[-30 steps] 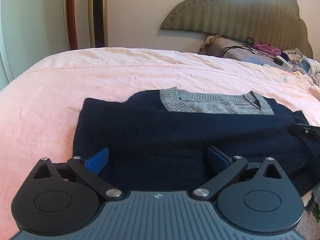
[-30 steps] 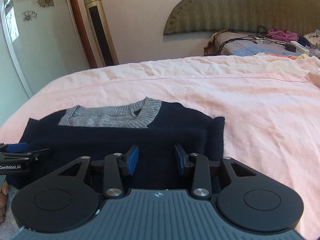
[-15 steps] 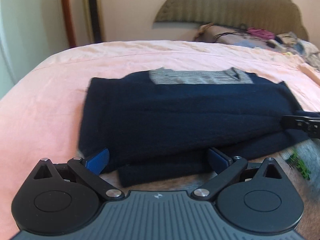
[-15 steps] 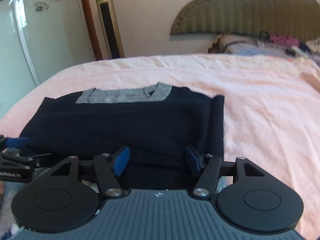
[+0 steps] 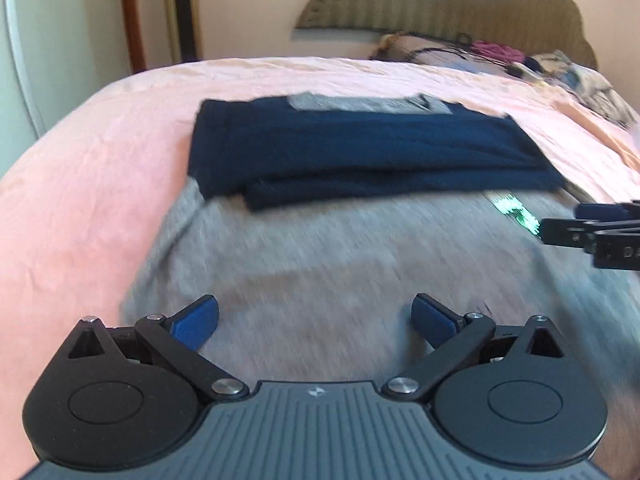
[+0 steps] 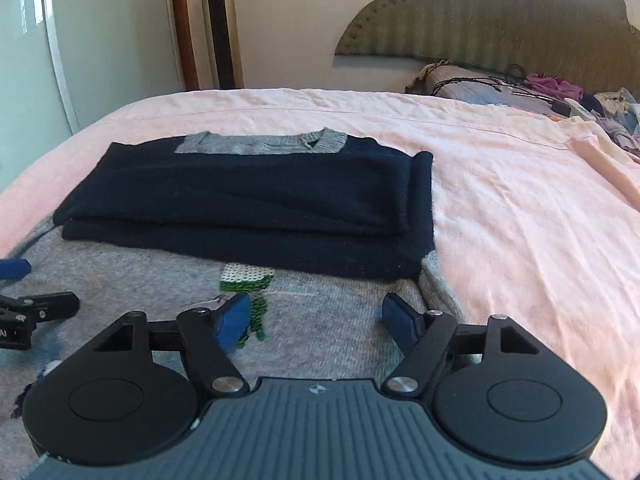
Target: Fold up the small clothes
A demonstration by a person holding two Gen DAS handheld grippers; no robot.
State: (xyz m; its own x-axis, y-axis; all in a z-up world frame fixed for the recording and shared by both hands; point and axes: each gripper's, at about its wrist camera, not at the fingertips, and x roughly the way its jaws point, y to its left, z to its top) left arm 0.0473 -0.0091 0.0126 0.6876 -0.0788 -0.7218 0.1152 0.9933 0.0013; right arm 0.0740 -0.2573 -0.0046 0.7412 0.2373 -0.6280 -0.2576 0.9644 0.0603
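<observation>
A small sweater lies on the pink bed. Its navy sleeves (image 6: 248, 208) are folded in a band across the chest, below the grey collar (image 6: 260, 145). The grey body (image 6: 328, 320) with a green knitted motif (image 6: 246, 280) lies nearest me. It also shows, blurred, in the left wrist view as the navy band (image 5: 360, 152) and the grey body (image 5: 340, 256). My left gripper (image 5: 315, 317) is open and empty over the grey body. My right gripper (image 6: 316, 318) is open and empty over the grey body near its right edge.
The pink bedsheet (image 6: 520, 208) spreads to the right and behind. A padded headboard (image 6: 500, 24) stands at the back. Pillows, cables and loose clothes (image 6: 560, 92) lie at the far right. A tower fan (image 6: 220, 24) and a wardrobe door (image 6: 40, 60) stand at the left.
Both grippers have pulled back toward me from the navy fold and now hover over the grey body. The right gripper has opened wider. The sweater has not moved.
</observation>
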